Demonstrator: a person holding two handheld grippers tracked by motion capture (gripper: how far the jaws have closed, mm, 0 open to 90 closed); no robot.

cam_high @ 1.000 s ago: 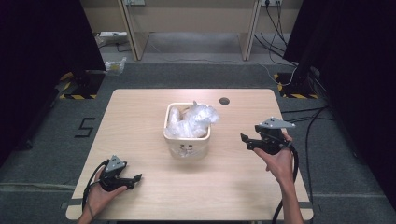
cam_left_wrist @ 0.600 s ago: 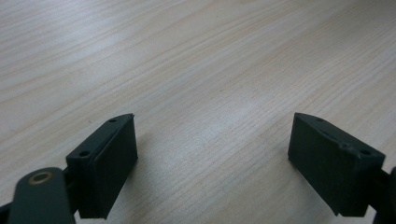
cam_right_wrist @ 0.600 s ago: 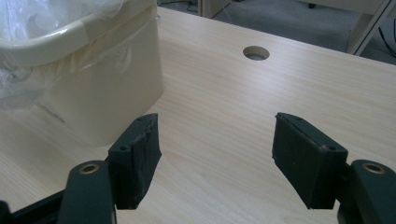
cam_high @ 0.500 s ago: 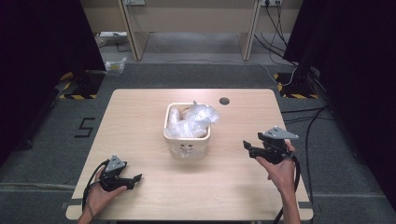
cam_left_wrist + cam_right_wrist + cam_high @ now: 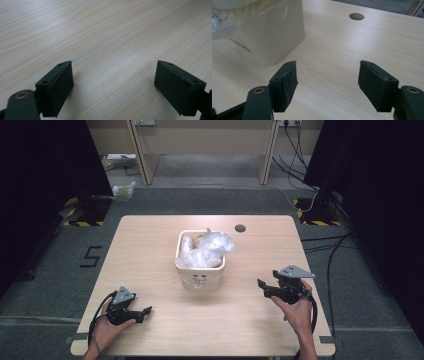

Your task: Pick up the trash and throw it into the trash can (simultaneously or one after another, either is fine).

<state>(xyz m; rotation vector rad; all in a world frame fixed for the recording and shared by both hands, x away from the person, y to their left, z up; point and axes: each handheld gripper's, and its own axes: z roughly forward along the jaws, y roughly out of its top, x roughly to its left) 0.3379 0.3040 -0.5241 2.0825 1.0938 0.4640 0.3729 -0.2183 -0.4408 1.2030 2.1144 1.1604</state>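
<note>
From the high view, a small cream bin stands near the middle of the wooden table, with a clear plastic liner bunched up and spilling over its rim. The left gripper rests low on the table, well short of the bin on the person's near-left side, with nothing between its jaws. The right gripper is held to the right of the bin, pointing toward it but apart from it. A round cable hole sits in the tabletop beyond the bin.

In the left gripper view, the two black jaws stand wide apart over bare wood, gripping nothing.

In the right gripper view, the jaws are also spread wide and empty. The bin sits just ahead and to the left of them, its crinkled liner hanging over the side, and the cable hole shows farther off.

To my eye the work on the bin is either just finished or not yet begun: the liner is in the bin but looks loose and untidy, and neither tool has hold of it. If it is to be fitted or pulled out, that is all left to do.
</note>
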